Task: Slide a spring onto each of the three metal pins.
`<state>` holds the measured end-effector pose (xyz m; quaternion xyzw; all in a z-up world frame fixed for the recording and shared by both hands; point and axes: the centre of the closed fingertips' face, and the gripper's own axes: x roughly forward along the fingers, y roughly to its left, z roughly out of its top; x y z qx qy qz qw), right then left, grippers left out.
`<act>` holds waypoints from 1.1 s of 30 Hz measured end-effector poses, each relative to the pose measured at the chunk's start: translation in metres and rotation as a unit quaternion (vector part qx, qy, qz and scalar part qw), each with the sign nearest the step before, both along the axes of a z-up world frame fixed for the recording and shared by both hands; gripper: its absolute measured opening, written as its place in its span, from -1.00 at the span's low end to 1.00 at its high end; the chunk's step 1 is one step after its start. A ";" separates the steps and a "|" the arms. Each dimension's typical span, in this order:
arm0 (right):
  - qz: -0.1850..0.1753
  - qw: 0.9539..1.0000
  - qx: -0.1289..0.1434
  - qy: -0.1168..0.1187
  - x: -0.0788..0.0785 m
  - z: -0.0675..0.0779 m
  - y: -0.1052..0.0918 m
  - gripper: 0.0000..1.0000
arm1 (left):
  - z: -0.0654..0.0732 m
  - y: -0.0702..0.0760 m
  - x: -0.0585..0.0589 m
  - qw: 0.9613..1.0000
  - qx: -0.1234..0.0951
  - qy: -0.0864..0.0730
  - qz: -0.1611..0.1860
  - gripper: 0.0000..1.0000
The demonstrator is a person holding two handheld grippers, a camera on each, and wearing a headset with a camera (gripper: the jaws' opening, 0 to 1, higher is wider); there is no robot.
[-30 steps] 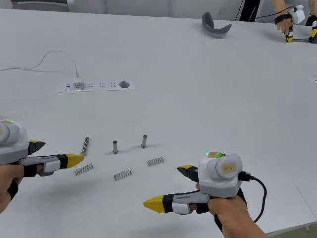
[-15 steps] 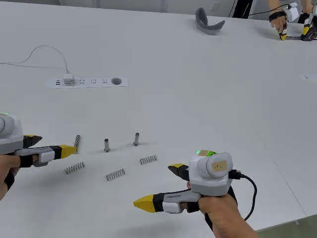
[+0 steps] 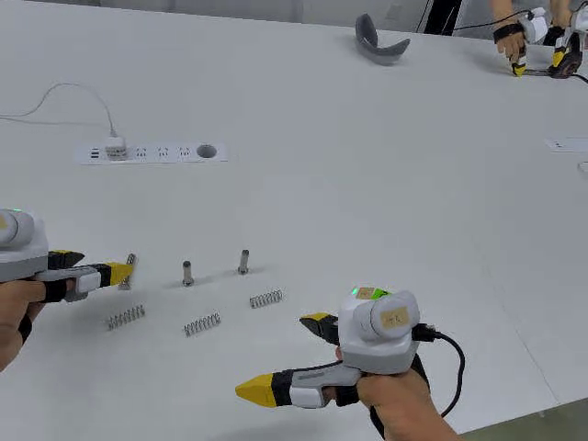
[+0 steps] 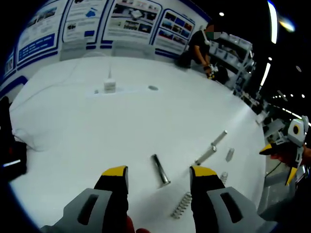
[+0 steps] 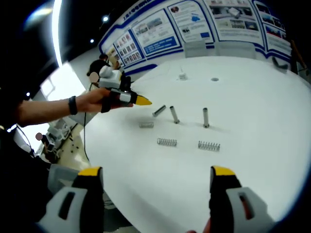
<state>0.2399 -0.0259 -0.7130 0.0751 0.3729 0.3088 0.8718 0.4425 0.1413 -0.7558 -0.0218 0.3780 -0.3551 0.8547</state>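
Three small metal pins sit in a row on the white table [image 3: 386, 184]. The middle pin [image 3: 187, 273] and the right pin [image 3: 243, 262] stand up straight. The left pin [image 3: 128, 270] leans far over and looks like it is lying on its side. Three little wire springs lie flat on the table just at 6 o'clock from the pins: the left spring [image 3: 125, 318], the middle spring [image 3: 202, 323] and the right spring [image 3: 265, 299]. No spring is on a pin yet. The left tool [image 4: 159, 174] is at 9 o'clock from the row. Its jaws are apart and hold nothing. In the left gripper view the left pin shows between the two yellow tips, very close, but I cannot tell if they touch it. The right tool [image 5: 155, 172] is at 5 o'clock from the springs and well away from them, with its jaws wide apart and empty. I think the springs are very light and bouncy, so they could roll or pop away, and a hard squeeze could squash them. It seems best to pinch a spring softly on its side, near one end, so the other end stays open for the pin. The pins look hard, smooth and thin, and a bump could knock over the ones that stand.
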 end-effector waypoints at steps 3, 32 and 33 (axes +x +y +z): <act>-0.004 1.000 0.000 0.000 0.001 0.000 -0.002 0.85 | -0.008 -0.005 0.001 1.000 0.011 0.000 -0.007 -0.04; -0.004 1.000 0.005 0.011 0.000 -0.005 -0.003 0.83 | -0.038 -0.025 0.020 0.998 0.063 -0.025 0.013 -0.74; -0.004 1.000 0.005 0.011 0.000 -0.005 -0.002 0.83 | -0.038 -0.025 0.020 0.997 0.066 -0.027 0.013 -0.76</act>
